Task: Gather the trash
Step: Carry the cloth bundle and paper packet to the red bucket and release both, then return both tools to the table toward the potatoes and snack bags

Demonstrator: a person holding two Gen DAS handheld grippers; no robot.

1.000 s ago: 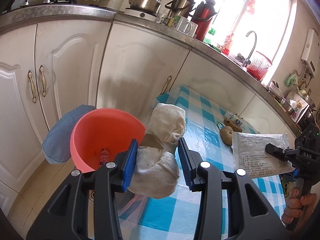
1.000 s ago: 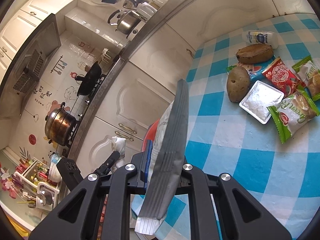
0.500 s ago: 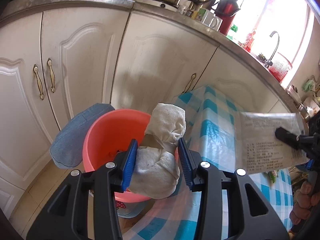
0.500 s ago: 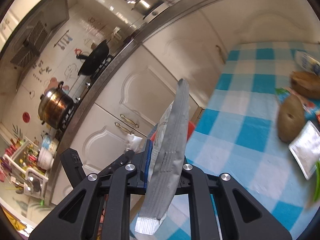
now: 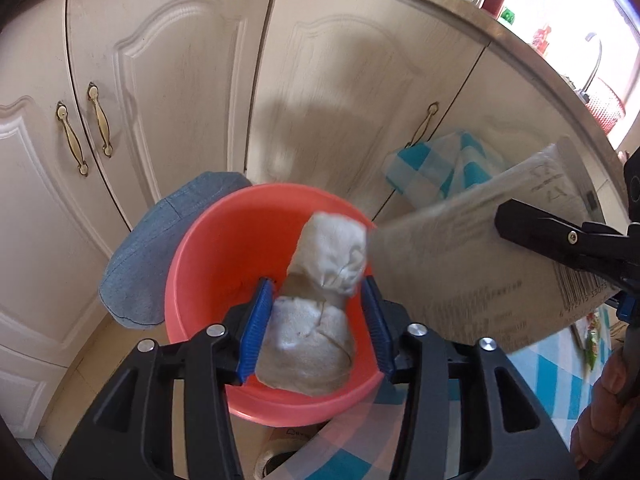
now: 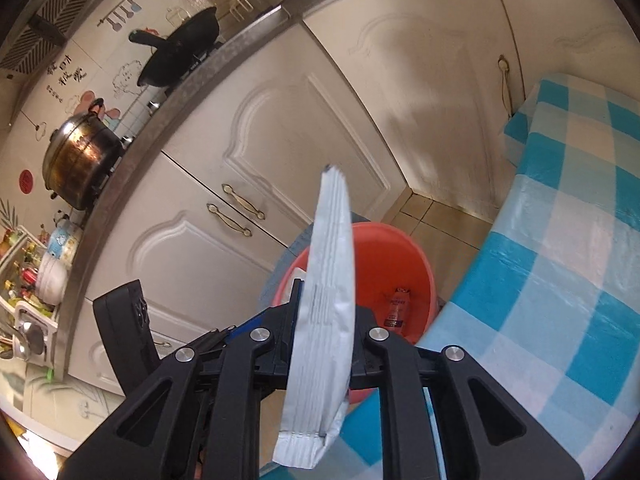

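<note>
Left gripper (image 5: pixel 316 326) was positioned above the orange-red basin (image 5: pixel 224 240), a crumpled off-white wad (image 5: pixel 316 320) between its blue pads (image 5: pixel 253 332). Its jaws had just been opening; a narrow gap showed on either side of the wad, so the pads no longer pressed on it and the wad hung over the basin's interior. Right gripper (image 6: pixel 326 328) had likewise just been parting its jaws, with a flat grey-white packet (image 6: pixel 326 304) standing edge-on between them; whether the pads were pressing on it could not be told. In the left wrist view that packet (image 5: pixel 472 272) reached toward the basin's right rim, beside the wad. One small pink-labelled wrapper (image 6: pixel 396 306) lay on the basin floor (image 6: pixel 384 256). Basin stood on the floor before cream cabinet doors (image 5: pixel 168 92), next to the table's blue-checked cloth (image 6: pixel 560 240). A blue denim cloth (image 5: pixel 160 256) lay against the basin's left side.
</note>
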